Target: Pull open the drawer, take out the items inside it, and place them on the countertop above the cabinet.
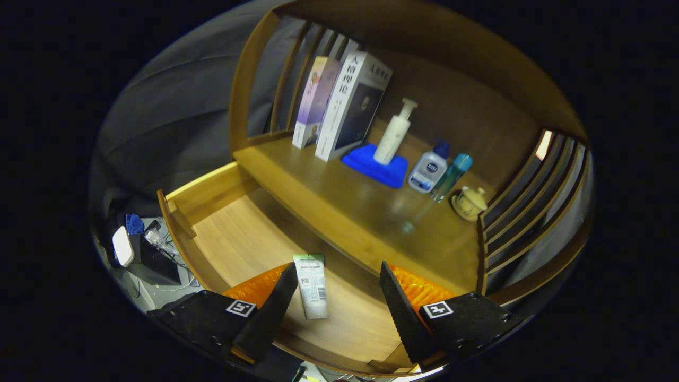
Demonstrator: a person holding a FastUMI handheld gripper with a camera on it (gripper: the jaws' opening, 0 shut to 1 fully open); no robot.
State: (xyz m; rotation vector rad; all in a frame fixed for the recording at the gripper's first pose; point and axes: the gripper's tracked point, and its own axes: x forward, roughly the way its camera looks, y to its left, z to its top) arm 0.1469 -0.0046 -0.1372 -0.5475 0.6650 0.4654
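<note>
The wooden drawer (223, 233) stands pulled out below the countertop (339, 207). On the drawer's floor lies a flat tube (311, 286) with a green top and a printed white back. My gripper (337, 273) hangs open above the drawer, and the tube lies between its two fingers, closer to the left finger (276, 302). Neither finger touches the tube. On the countertop stand a white pump bottle (394, 135) on a blue cloth (377, 166), a small white-and-blue bottle (428, 170), a teal bottle (451, 176) and a lidded cup (469, 202).
Two books (339, 106) lean at the back left of the countertop. Wooden slatted sides (530, 196) close in the shelf on the right and at the back left. Beyond the drawer's left wall, boxes and cables (143, 249) lie on the floor.
</note>
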